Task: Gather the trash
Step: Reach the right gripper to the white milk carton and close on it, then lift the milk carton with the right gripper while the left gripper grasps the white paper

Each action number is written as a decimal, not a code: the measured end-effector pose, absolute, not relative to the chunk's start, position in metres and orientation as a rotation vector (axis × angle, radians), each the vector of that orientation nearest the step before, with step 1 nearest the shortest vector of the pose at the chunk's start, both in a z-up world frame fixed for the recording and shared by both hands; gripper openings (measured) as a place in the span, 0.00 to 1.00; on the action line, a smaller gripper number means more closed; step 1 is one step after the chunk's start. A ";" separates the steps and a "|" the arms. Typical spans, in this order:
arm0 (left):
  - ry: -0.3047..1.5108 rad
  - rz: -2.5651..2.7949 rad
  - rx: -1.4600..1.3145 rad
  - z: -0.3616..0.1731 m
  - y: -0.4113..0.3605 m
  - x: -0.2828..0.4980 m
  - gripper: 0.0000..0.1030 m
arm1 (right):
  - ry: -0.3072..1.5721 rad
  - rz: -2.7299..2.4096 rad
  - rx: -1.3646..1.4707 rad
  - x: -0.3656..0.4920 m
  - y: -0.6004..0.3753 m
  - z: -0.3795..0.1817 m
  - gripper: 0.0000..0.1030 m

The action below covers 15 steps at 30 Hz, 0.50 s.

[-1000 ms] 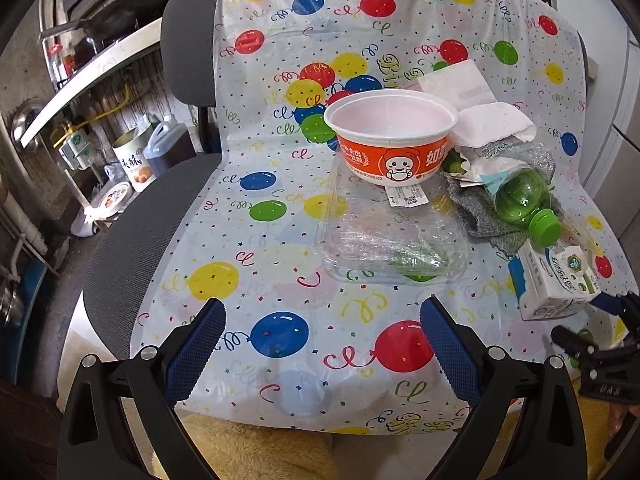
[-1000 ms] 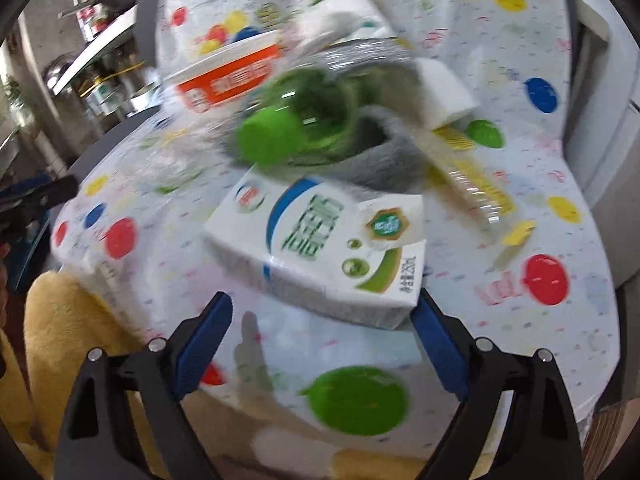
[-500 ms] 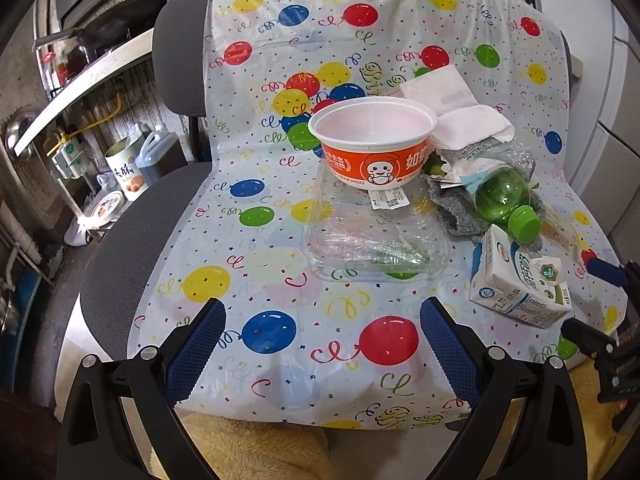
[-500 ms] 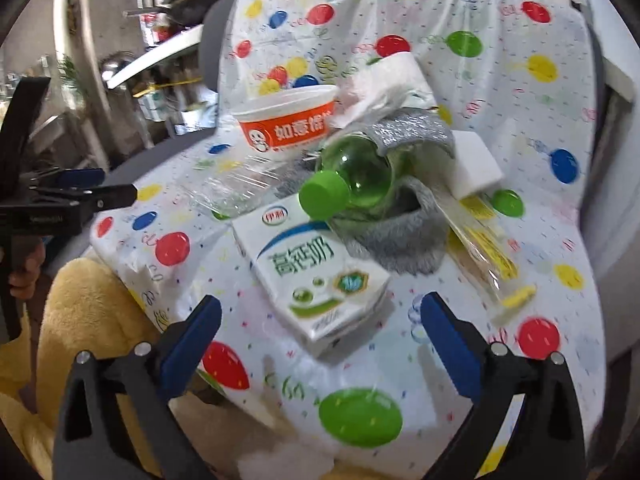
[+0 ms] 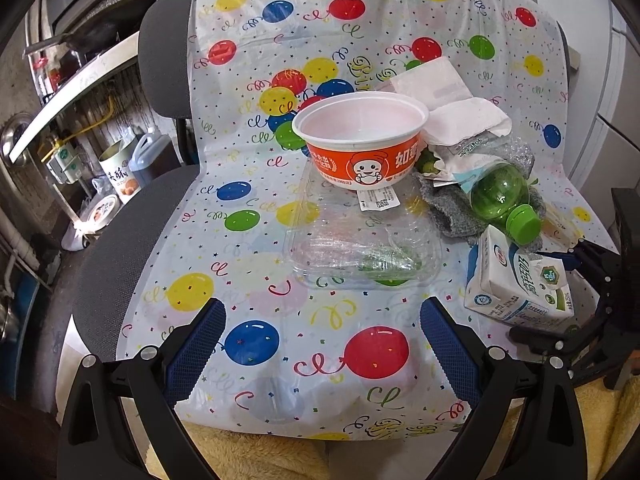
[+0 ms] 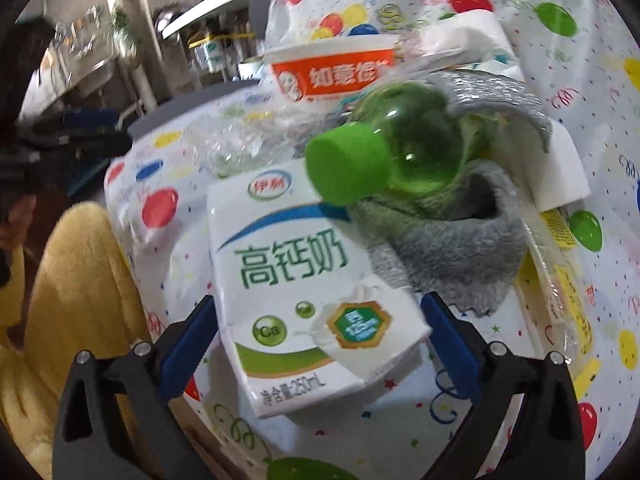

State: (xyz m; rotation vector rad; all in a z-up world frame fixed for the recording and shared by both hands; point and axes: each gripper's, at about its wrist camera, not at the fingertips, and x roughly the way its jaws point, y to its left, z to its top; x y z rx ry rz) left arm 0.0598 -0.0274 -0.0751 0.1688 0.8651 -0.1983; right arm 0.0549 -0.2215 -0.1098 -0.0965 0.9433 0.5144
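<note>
Your right gripper [image 6: 320, 344] has its jaws apart around the milk carton [image 6: 304, 292], seemingly not yet touching, so next close them on it, while your left gripper [image 5: 322, 344] waits, also apart.

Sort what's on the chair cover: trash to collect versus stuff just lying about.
Trash: milk carton, green bottle, orange bowl, clear plastic tray, white napkins.
Lying about: tin can and blue jug on the floor; balloon cover.
</note>
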 end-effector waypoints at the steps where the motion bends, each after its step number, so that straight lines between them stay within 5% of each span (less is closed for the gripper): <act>1: 0.867 -0.197 0.169 -0.075 -0.028 0.060 0.93 | 0.939 0.513 -0.105 0.052 -0.220 -0.109 0.93; 3: 0.867 -0.200 0.170 -0.075 -0.028 0.058 0.93 | 0.938 0.501 -0.102 0.043 -0.220 -0.105 0.80; 15: 0.845 -0.264 0.148 -0.067 -0.039 0.048 0.92 | 0.823 0.209 0.035 -0.031 -0.252 -0.062 0.76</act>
